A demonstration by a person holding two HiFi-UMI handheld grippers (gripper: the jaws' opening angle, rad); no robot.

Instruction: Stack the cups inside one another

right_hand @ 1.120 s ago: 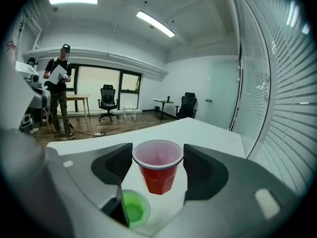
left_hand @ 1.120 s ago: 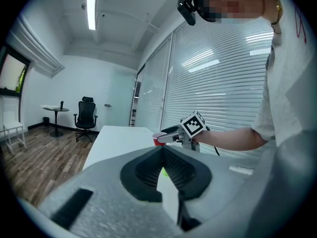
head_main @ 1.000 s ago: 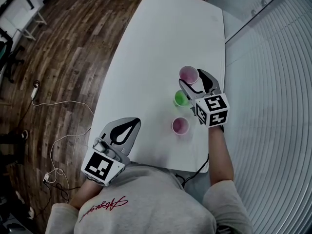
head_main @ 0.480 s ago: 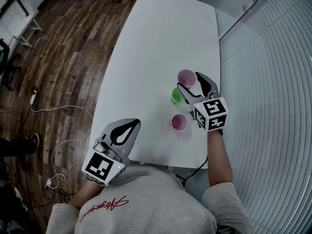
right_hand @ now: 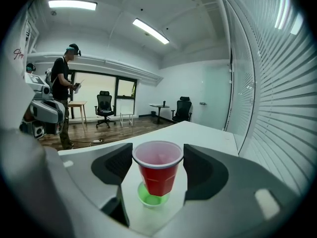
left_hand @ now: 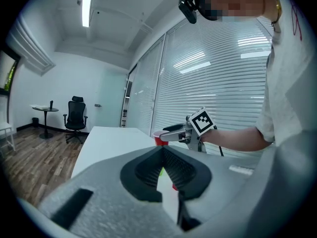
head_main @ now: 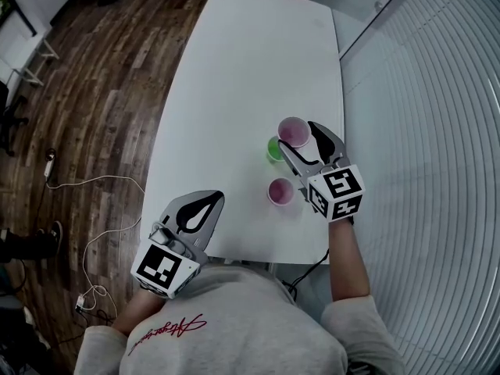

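Note:
A red cup (head_main: 294, 131) hangs between the jaws of my right gripper (head_main: 298, 134), which is shut on its sides just below the rim. In the right gripper view this red cup (right_hand: 157, 170) is held upright above a green cup (right_hand: 150, 199) that stands on the white table (head_main: 234, 84). The green cup (head_main: 273, 148) shows partly under the held cup. A second red cup (head_main: 280, 191) stands alone nearer to me. My left gripper (head_main: 205, 203) is shut and empty at the table's near left edge.
The table's right edge runs along a glass wall with blinds (head_main: 437, 131). A wood floor with a white cable (head_main: 94, 186) lies at the left. A person (right_hand: 63, 90) and office chairs (right_hand: 104, 108) stand far off across the room.
My right gripper has carried the red cup from beyond the green cup to a spot over it. The left gripper has stayed where it was.

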